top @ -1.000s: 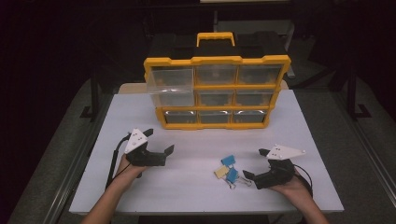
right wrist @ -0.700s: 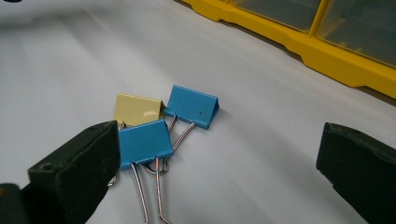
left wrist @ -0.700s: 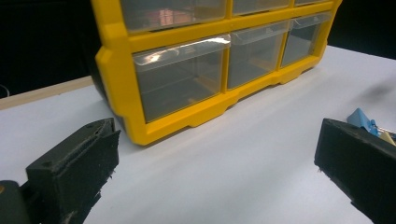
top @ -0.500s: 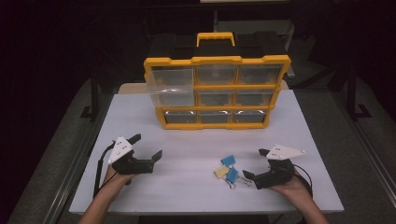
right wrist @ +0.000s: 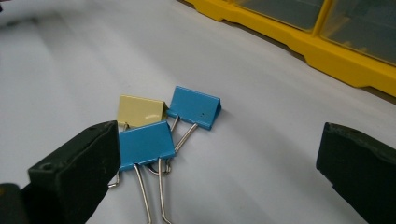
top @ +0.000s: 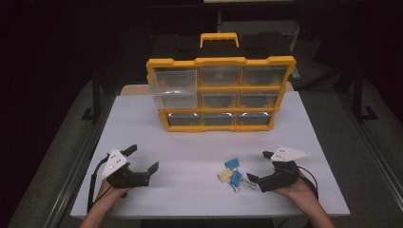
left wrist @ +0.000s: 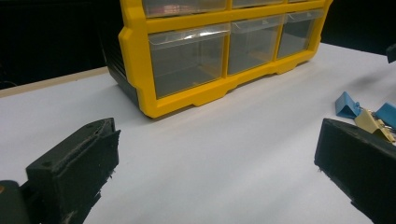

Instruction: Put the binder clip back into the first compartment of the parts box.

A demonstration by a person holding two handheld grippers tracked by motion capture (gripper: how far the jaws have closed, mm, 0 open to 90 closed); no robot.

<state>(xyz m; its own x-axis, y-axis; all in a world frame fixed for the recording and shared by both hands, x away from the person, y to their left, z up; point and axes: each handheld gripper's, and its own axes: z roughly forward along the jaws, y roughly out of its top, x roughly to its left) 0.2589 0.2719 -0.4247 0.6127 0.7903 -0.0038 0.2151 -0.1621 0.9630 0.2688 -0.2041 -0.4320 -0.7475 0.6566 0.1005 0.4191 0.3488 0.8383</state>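
Cut off and hidden

Beside the right gripper's near fingers point(right wrist: 74, 172), the yellow clip point(right wrist: 140, 111) sits half behind a blue clip point(right wrist: 145, 143); wire handles leave frame.

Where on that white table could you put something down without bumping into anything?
The widest bare patch lies between the left gripper and the binder clips, in front of the yellow drawer organizer. Narrow bare strips flank the organizer. It is crowded at the right gripper, close beside the clips.

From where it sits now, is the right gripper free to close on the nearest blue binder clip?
Probably yes: the right gripper is open, the nearest blue binder clip lies by one jaw, and only bare table separates them.
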